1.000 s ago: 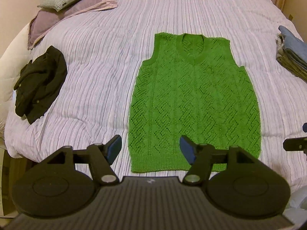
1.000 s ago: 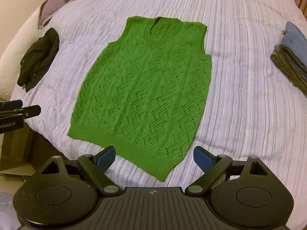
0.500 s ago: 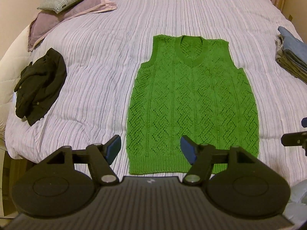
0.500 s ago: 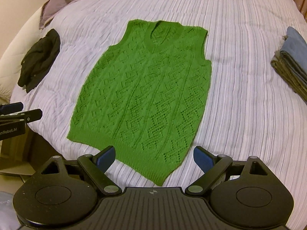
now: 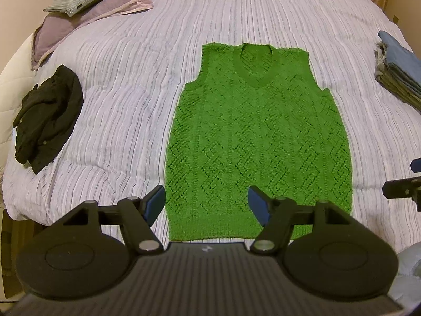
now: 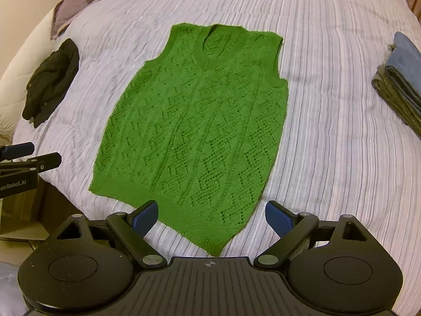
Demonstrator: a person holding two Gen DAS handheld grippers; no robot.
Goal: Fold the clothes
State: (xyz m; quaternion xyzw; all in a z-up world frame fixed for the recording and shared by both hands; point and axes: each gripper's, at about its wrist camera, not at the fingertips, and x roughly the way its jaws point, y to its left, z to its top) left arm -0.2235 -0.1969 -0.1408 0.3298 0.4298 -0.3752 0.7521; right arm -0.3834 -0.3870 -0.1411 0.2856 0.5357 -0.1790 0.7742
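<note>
Folded stack (image 5: pixel 400 71) cropped at edge

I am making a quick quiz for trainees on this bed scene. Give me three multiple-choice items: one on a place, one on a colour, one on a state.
1. Where does the dark crumpled garment lie relative to the green knitted vest in the left wrist view?
A. On top of it
B. To its left, apart
C. To its right, touching

2. What colour are the pads of the right tongs?
A. Blue
B. Red
C. White

3. How does the vest lie on the striped bedspread?
A. Rolled up
B. Folded in half
C. Spread flat, unfolded

Answers: 1 B, bare bedspread separates the two. 2 A, both pads show blue against the black arms. 3 C, both armholes, the neckline and the hem are all visible in one layer.
</note>
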